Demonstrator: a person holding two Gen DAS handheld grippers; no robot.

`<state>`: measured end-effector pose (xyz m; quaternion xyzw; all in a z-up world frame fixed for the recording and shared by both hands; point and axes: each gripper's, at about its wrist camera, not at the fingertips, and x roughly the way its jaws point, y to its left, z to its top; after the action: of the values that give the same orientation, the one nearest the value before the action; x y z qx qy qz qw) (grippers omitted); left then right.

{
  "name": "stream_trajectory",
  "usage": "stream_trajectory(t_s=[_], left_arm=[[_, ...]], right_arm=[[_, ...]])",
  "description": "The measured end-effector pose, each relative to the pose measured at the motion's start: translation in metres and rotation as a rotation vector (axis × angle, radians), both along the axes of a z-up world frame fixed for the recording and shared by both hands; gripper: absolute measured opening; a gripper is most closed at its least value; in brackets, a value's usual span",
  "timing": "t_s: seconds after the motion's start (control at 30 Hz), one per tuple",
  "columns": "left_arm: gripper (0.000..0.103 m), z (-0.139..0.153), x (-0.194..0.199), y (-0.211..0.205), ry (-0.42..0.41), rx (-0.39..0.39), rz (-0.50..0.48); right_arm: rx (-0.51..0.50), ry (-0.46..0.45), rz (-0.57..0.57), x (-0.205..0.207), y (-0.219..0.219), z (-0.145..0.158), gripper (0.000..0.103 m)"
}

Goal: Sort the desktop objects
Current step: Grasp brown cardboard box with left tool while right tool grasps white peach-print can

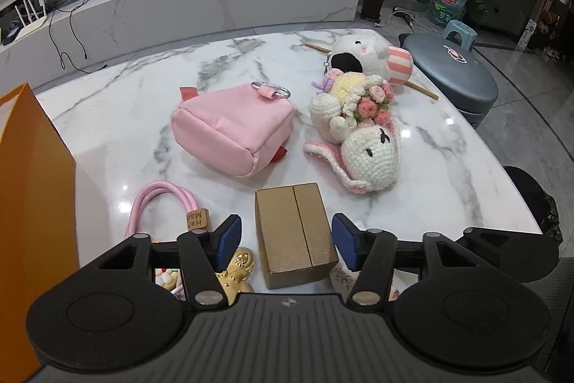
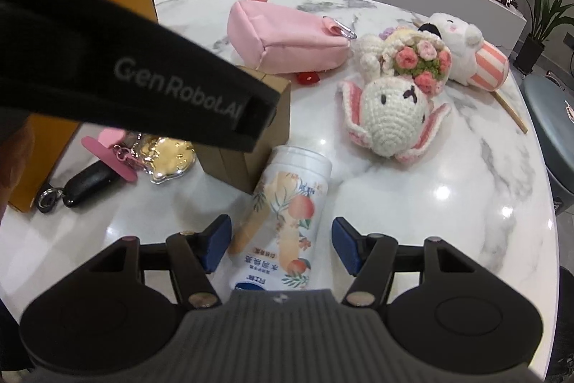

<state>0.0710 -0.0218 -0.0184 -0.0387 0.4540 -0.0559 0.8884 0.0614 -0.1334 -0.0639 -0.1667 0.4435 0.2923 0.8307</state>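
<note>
A gold cardboard box (image 1: 294, 236) stands on the marble table (image 1: 143, 88), and my left gripper (image 1: 287, 241) straddles it. Its blue pads (image 1: 229, 239) are open, with a gap on the left side. In the right wrist view a white bottle with a peach print (image 2: 283, 221) lies on its side between the fingers of my right gripper (image 2: 281, 243). That gripper is open too, its right pad clear of the bottle. The left gripper's black body (image 2: 125, 78) crosses the right wrist view above the box (image 2: 280, 113).
A pink pouch (image 1: 233, 128), a crochet bunny (image 1: 358, 139) and a white plush (image 1: 369, 56) lie further back. A pink strap (image 1: 161, 200), a gold charm (image 1: 236, 271) and a black key case (image 2: 86, 185) sit left, beside an orange paper bag (image 1: 32, 203). A grey stool (image 1: 455, 74) stands off the table's right edge.
</note>
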Motion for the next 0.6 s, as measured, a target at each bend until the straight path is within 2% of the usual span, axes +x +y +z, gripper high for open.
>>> stream_trajectory(t_s=[0.37, 0.47, 0.6], left_arm=[[0.067, -0.01, 0.004, -0.002, 0.017, 0.019, -0.003], [0.067, -0.013, 0.004, -0.001, 0.03, 0.023, -0.008], [0.065, -0.014, 0.001, 0.001, 0.032, 0.017, -0.031]], right_arm=[[-0.013, -0.006, 0.019, -0.004, -0.003, -0.004, 0.063], [-0.016, 0.001, 0.056, -0.004, -0.004, -0.001, 0.053], [-0.02, 0.018, 0.074, -0.005, -0.011, 0.002, 0.053]])
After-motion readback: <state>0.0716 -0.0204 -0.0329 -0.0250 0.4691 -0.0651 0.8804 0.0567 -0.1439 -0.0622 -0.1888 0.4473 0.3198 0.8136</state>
